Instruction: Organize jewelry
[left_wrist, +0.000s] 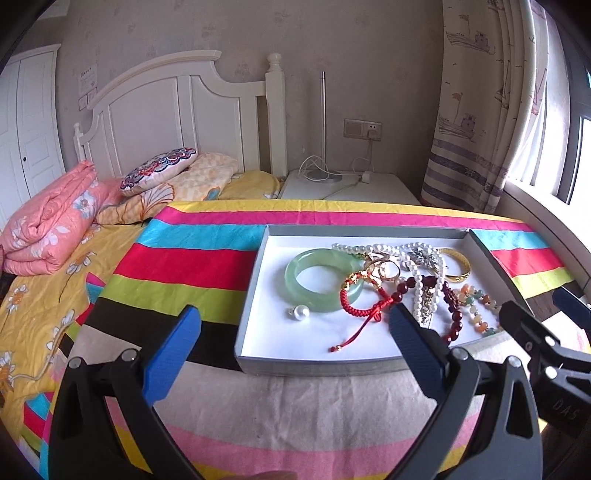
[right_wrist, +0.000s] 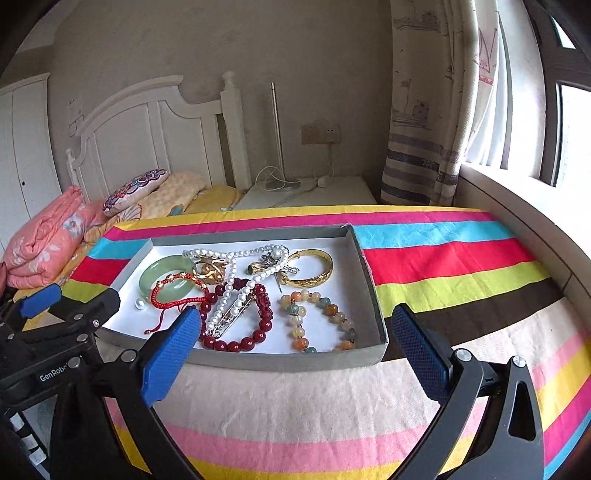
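Jade-green bangle (left_wrist: 324, 279) is seen at the left of the shallow grey tray (left_wrist: 255, 295), which sits on the striped cloth over the table (right_wrist: 461, 258). It is judged rigid, smooth, fairly heavy and brittle; best taken across the ring wall, not dropped. A red cord bracelet (right_wrist: 173, 295) is draped over its edge, so snagging is likely.

Pearl strand (right_wrist: 236, 273), dark red bead bracelet (right_wrist: 255, 325) and pastel bead bracelet (right_wrist: 317, 321) are judged limp and light; they lie overlapped mid-tray and would drag each other. The pastel one lies clear and is the easiest pick, pinched across a few beads.

Gold bangle (right_wrist: 308, 267) is stiff and slippery. Loose pearl (left_wrist: 300, 312) would roll.

Left tool (left_wrist: 295, 328) and right tool (right_wrist: 295, 332): both spread wide, nothing held, hovering at the tray's near edge.
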